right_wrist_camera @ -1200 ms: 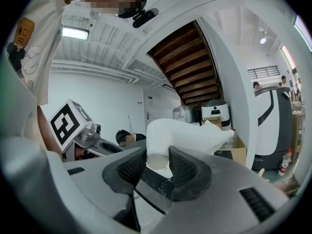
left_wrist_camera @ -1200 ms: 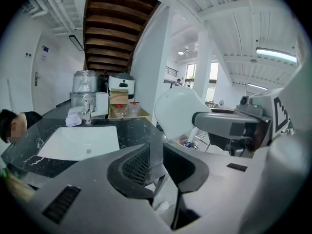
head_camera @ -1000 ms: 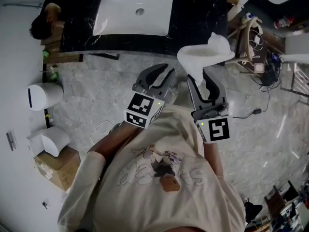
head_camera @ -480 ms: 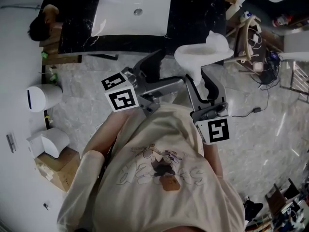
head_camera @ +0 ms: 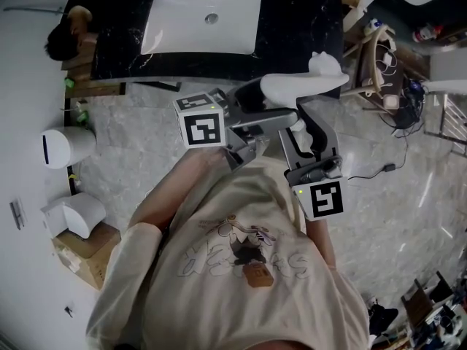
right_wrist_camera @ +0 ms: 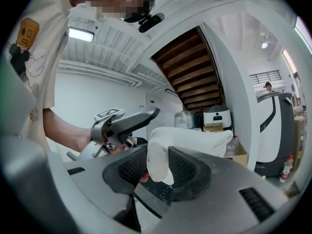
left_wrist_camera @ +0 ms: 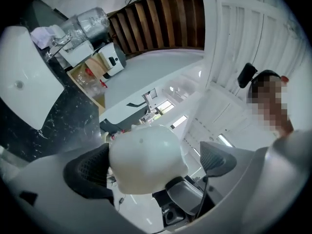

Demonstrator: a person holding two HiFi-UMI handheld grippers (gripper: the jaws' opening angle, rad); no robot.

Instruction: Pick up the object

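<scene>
The left gripper [left_wrist_camera: 153, 165], turned sideways, is opening its jaws wide around the rounded end of the white object [head_camera: 299, 86]. That end sits between the pads, close against one and clear of the other, so nothing is clamped there. The right gripper [right_wrist_camera: 158, 172] has its jaws partly closed on the object's narrow lower part and holds it up in the air. This grip likely leaves the rounded end free for the other jaws. No brand or label can be read: the marker cubes [head_camera: 201, 127] carry only black-and-white squares, and the print on the person's shirt [head_camera: 248, 257] is too blurred to make out.
</scene>
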